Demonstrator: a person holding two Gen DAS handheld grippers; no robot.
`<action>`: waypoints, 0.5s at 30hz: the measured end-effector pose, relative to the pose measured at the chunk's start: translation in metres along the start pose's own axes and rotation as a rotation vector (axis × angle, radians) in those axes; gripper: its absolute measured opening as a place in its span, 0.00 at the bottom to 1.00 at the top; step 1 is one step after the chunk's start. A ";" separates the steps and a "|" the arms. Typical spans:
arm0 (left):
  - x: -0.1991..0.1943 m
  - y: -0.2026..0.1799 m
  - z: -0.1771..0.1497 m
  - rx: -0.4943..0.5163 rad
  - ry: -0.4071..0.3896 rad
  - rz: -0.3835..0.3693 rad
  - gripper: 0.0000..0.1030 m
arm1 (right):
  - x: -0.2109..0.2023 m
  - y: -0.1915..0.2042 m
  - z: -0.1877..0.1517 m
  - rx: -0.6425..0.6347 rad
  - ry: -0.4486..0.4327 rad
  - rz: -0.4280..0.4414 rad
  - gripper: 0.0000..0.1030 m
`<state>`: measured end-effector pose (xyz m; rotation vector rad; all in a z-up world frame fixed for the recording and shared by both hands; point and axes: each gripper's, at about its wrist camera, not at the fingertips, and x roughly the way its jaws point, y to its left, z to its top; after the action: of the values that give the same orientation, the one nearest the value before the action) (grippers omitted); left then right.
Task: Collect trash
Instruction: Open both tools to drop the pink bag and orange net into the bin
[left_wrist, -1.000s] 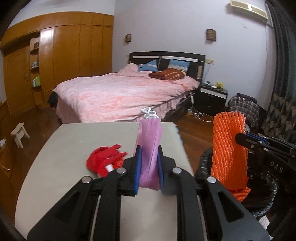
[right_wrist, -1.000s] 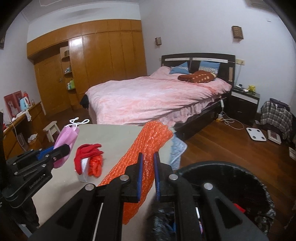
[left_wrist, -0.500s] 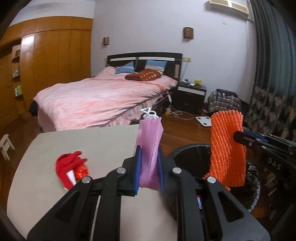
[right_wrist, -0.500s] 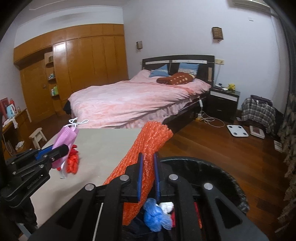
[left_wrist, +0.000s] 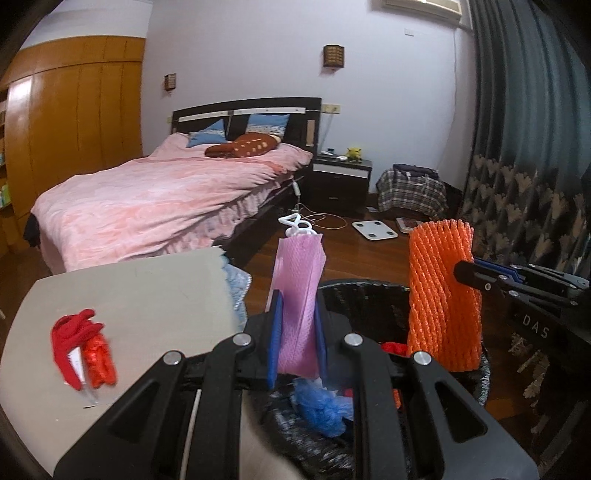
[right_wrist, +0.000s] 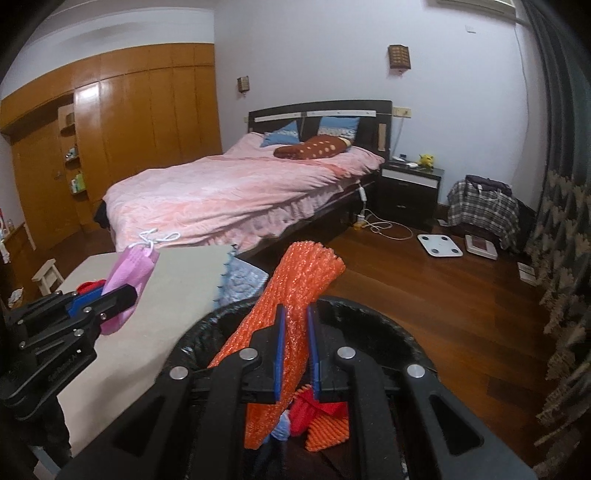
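Over the black bin we hold both catches for dropping: left gripper clamps the pink mask, right gripper pinches the orange foam net.

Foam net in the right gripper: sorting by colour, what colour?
Orange foam net, clearest in the left wrist view.

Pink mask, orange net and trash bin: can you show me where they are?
pink mask (left_wrist: 297, 295), left wrist view, middle of its fabric.
orange net (right_wrist: 295, 295), right wrist view, its upper half above the fingers.
trash bin (left_wrist: 369, 291), left wrist view, its far rim.
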<state>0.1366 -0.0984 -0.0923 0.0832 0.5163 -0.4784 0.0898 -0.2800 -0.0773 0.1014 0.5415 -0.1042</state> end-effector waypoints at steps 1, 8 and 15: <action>0.003 -0.004 -0.001 0.003 0.000 -0.007 0.15 | 0.000 -0.003 -0.001 0.003 0.002 -0.005 0.11; 0.026 -0.022 -0.004 0.031 0.027 -0.063 0.17 | 0.009 -0.024 -0.015 0.024 0.039 -0.042 0.11; 0.050 -0.036 -0.009 0.051 0.071 -0.104 0.31 | 0.022 -0.037 -0.026 0.027 0.082 -0.070 0.16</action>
<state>0.1535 -0.1496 -0.1232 0.1230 0.5803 -0.5917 0.0911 -0.3148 -0.1134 0.1136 0.6261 -0.1758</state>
